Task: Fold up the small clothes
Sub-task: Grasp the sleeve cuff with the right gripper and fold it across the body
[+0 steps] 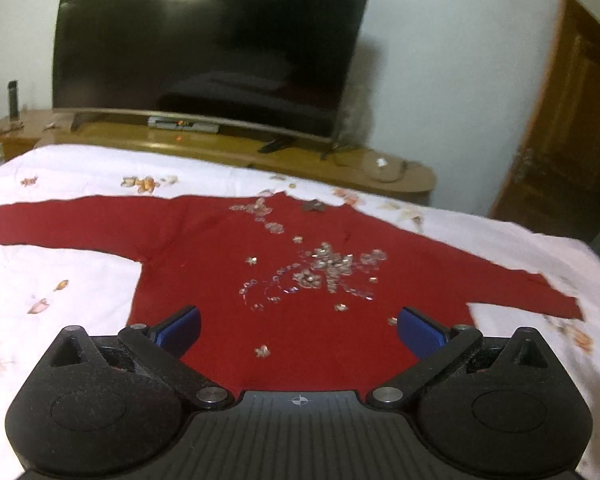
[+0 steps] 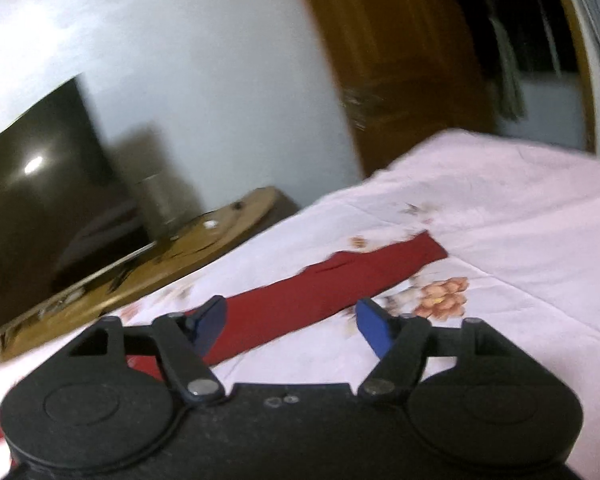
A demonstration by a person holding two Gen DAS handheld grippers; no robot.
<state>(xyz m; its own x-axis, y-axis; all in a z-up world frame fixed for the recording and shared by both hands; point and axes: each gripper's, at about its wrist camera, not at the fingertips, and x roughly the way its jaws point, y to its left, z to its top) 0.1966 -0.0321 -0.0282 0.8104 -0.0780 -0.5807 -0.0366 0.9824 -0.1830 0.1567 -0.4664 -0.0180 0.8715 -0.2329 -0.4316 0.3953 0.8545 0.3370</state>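
One red sweater [image 1: 236,280] with a spray of sequins [image 1: 320,268] on its chest lies flat and spread on the floral bedsheet [image 1: 80,168], straight ahead of the left hand-held gripper [image 1: 299,330], whose blue pads [image 1: 182,330] stand wide apart above the hem with nothing between them. One red sleeve [image 2: 332,288] runs ahead of the right hand-held gripper [image 2: 292,330], passing between its partly spread, empty jaws. Beyond the bed stand a television [image 1: 212,44], a wooden counter [image 1: 228,148] and a wooden door [image 1: 568,120].
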